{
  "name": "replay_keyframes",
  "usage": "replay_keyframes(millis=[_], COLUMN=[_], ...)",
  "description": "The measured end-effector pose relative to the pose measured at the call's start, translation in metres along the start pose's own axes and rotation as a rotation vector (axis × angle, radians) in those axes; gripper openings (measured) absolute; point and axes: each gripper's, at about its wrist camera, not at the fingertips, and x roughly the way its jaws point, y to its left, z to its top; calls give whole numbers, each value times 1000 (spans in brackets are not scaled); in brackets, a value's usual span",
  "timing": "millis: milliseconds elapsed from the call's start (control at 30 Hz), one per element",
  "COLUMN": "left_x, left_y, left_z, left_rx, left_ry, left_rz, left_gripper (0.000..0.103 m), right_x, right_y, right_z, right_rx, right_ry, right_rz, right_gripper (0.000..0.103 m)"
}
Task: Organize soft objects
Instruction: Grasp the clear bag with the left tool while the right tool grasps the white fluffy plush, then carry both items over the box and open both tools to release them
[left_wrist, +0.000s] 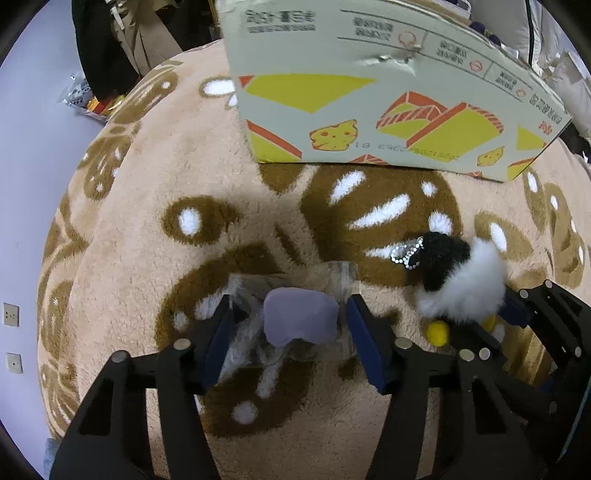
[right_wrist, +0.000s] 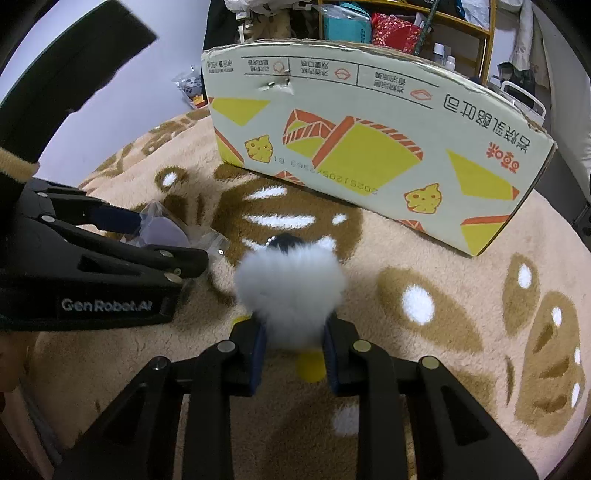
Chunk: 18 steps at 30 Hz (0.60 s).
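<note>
My left gripper (left_wrist: 291, 328) is shut on a clear plastic bag holding a soft purple piece (left_wrist: 301, 319), just above the beige and brown rug. The bag also shows in the right wrist view (right_wrist: 166, 230) between the left gripper's fingers (right_wrist: 118, 221). My right gripper (right_wrist: 295, 345) is shut on a fluffy white and black plush penguin (right_wrist: 291, 288) with yellow feet and a bead chain. The penguin also shows in the left wrist view (left_wrist: 461, 284), to the right of the bag, held by the right gripper (left_wrist: 491, 317).
A large cardboard box (left_wrist: 369, 96) with yellow and orange cheese prints stands on the rug behind both grippers, also in the right wrist view (right_wrist: 369, 140). Shelves with clutter (right_wrist: 399, 29) rise behind it. A pale wall (left_wrist: 26, 184) lies to the left.
</note>
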Motion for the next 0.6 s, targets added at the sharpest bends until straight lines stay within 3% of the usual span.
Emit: replay_keyframes(millis=[133,333,467,600], left_x=[-5,-15,-17,-11], left_y=[11,4,-4,-11], left_z=[0,0,-2,-3], left_rx=[-30,-5,10,27], left_ry=[-11,-37,-18,-3], left_rz=[-18,-45,-138,-118], left_gripper=[50,48,48,46], right_x=[-1,-6,-8,-7], right_y=[-5,-10,-12,-12], right_z=[2,5,4,3], right_rx=[17,32,34,32], right_ry=[-3,-14,-12,-11], right_rz=[13,22,23,21], right_gripper=[27,27,27,27])
